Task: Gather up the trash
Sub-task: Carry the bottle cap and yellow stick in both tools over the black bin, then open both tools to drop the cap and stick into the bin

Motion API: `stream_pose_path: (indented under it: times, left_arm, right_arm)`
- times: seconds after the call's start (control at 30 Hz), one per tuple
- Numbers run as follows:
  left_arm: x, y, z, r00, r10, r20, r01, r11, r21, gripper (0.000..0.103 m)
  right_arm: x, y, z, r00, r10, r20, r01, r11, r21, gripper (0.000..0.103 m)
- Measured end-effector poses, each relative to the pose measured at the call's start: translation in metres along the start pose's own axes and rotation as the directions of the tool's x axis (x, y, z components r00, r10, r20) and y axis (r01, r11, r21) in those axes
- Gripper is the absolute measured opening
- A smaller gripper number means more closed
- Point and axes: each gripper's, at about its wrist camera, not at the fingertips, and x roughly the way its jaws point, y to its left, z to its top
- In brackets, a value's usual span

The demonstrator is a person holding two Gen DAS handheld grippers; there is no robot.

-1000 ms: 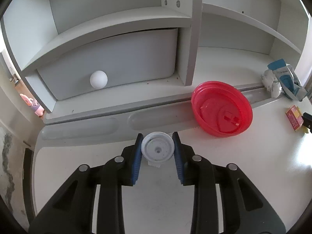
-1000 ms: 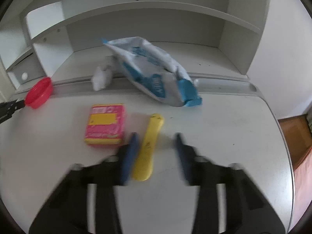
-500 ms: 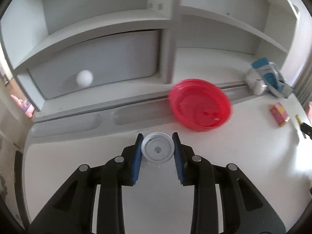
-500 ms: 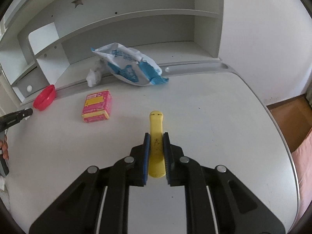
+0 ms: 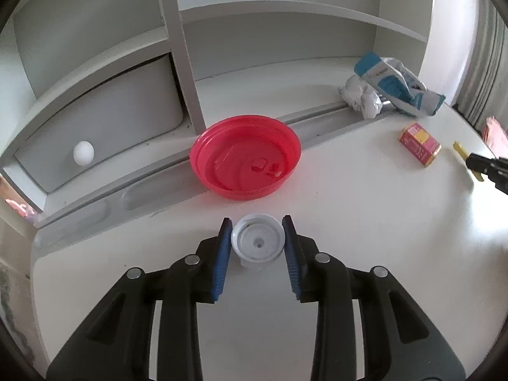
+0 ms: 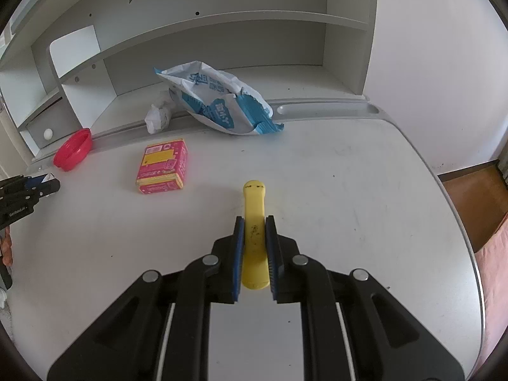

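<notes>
The left claw (image 5: pixel 257 244) was clamped on a white cap (image 5: pixel 257 242) just short of the red bowl (image 5: pixel 245 156), which lay straight ahead on the worktop (image 5: pixel 365 222). The right claw (image 6: pixel 254 244), clamped on a yellow stick (image 6: pixel 254 222) lengthwise, was well off. A second before, the right claw stood apart beside the stick; the bowl sat right of the left claw.

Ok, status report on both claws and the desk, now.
Left claw shut on round white plastic cap. Right claw shut on flat yellow plastic stick. Red plastic bowl, pink box, blue-white bag uncollected.
</notes>
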Motion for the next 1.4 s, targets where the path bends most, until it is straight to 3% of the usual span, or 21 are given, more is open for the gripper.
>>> stream_pose_path:
  times: [0.3, 0.43, 0.57, 0.63, 0.7, 0.8, 0.87, 0.9, 1.0, 1.07, 1.13, 1.17, 1.27, 1.33, 1.4]
  left_arm:
    - [-0.004, 0.005, -0.004, 1.0, -0.023, -0.003, 0.023, 1.0, -0.012, 0.029]
    - [-0.031, 0.002, 0.002, 0.995, -0.038, 0.088, 0.042, 0.998, -0.041, 0.029]
    - [-0.071, -0.041, 0.008, 0.983, -0.075, 0.169, 0.075, 0.997, 0.007, 0.029]
    - [-0.091, -0.078, 0.011, 0.974, -0.123, 0.192, 0.113, 0.991, 0.065, 0.029]
    - [-0.112, -0.128, 0.014, 0.961, -0.172, 0.215, 0.14, 0.978, 0.154, 0.029]
    - [-0.142, -0.219, 0.013, 0.929, -0.3, 0.218, 0.228, 0.925, 0.306, 0.029]
    - [-0.154, -0.285, 0.005, 0.898, -0.4, 0.186, 0.3, 0.864, 0.405, 0.029]
    - [-0.162, -0.319, -0.005, 0.872, -0.464, 0.157, 0.355, 0.818, 0.452, 0.029]
    - [-0.165, -0.412, -0.036, 0.796, -0.604, 0.032, 0.494, 0.68, 0.542, 0.029]
    - [-0.147, -0.47, -0.06, 0.769, -0.634, -0.08, 0.557, 0.604, 0.57, 0.029]
    - [-0.117, -0.513, -0.083, 0.755, -0.631, -0.176, 0.604, 0.567, 0.56, 0.029]
    - [-0.094, -0.533, -0.097, 0.758, -0.615, -0.217, 0.617, 0.567, 0.546, 0.029]
    - [-0.003, -0.587, -0.14, 0.785, -0.509, -0.353, 0.619, 0.613, 0.49, 0.029]
    - [0.045, -0.606, -0.159, 0.799, -0.442, -0.408, 0.598, 0.652, 0.467, 0.029]
    - [0.079, -0.615, -0.168, 0.795, -0.414, -0.443, 0.591, 0.691, 0.416, 0.029]
  right_arm:
    - [0.0, -0.001, 0.0, 1.0, -0.001, 0.003, 0.001, 1.0, 0.009, 0.014]
    - [-0.007, -0.007, -0.001, 0.998, 0.049, 0.042, -0.051, 0.998, 0.047, 0.014]
    - [-0.021, -0.025, -0.008, 0.987, 0.147, 0.061, -0.153, 0.983, 0.1, 0.014]
    - [-0.041, -0.044, -0.011, 0.976, 0.197, 0.093, -0.209, 0.967, 0.145, 0.014]
    - [-0.068, -0.066, -0.016, 0.97, 0.196, 0.141, -0.217, 0.963, 0.157, 0.014]
    - [-0.122, -0.114, -0.033, 0.962, 0.158, 0.222, -0.199, 0.964, 0.175, 0.014]
    - [-0.162, -0.158, -0.061, 0.955, 0.109, 0.277, -0.176, 0.957, 0.23, 0.014]
    - [-0.174, -0.177, -0.076, 0.951, 0.097, 0.292, -0.179, 0.946, 0.269, 0.014]
    - [-0.198, -0.253, -0.138, 0.957, 0.019, 0.288, -0.15, 0.885, 0.44, 0.014]
    - [-0.189, -0.303, -0.183, 0.975, 0.01, 0.222, -0.138, 0.808, 0.573, 0.014]
    - [-0.172, -0.336, -0.216, 0.987, 0.018, 0.158, -0.118, 0.748, 0.653, 0.014]
    - [-0.159, -0.349, -0.227, 0.995, -0.001, 0.099, -0.065, 0.743, 0.666, 0.014]
    - [-0.112, -0.374, -0.253, 0.997, 0.0, -0.073, 0.049, 0.749, 0.661, 0.014]
    - [-0.081, -0.384, -0.274, 0.987, 0.067, -0.149, 0.057, 0.712, 0.7, 0.014]
    - [-0.063, -0.391, -0.291, 0.975, 0.13, -0.179, 0.046, 0.672, 0.739, 0.014]
